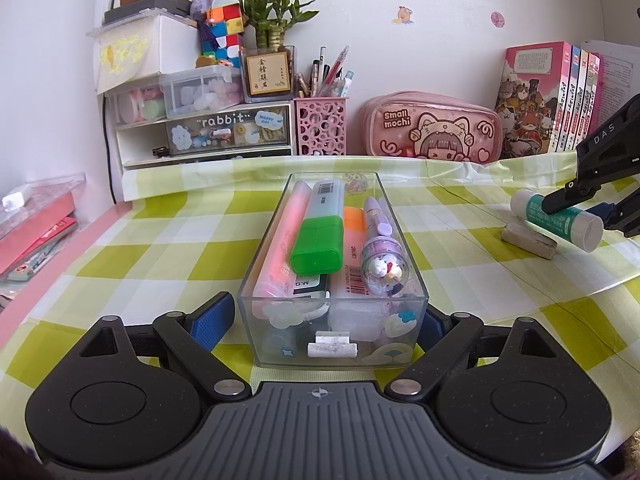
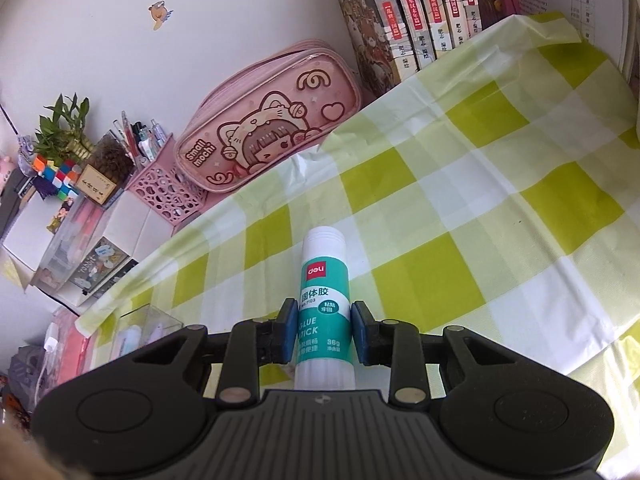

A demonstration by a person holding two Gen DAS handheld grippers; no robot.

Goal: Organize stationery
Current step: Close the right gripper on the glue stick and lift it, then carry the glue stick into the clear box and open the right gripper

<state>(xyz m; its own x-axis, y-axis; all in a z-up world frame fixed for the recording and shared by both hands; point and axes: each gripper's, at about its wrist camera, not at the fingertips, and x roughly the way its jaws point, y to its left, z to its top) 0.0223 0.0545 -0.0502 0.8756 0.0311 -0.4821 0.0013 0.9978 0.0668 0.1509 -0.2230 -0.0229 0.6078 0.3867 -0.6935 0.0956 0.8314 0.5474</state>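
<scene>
Between the blue fingers (image 2: 289, 334) of the right gripper (image 2: 325, 332) sits a white-and-teal glue stick (image 2: 324, 312), pinched at its label, its cap pointing away from the camera and its body lifted off the green-checked worktop (image 2: 460, 240). From the left wrist view, the stick hangs tilted just above a grey eraser (image 1: 529, 239). The left gripper (image 1: 326, 320) has its fingers spread around the near end of a clear box (image 1: 332, 264) holding highlighters; whether they touch its walls is unclear.
</scene>
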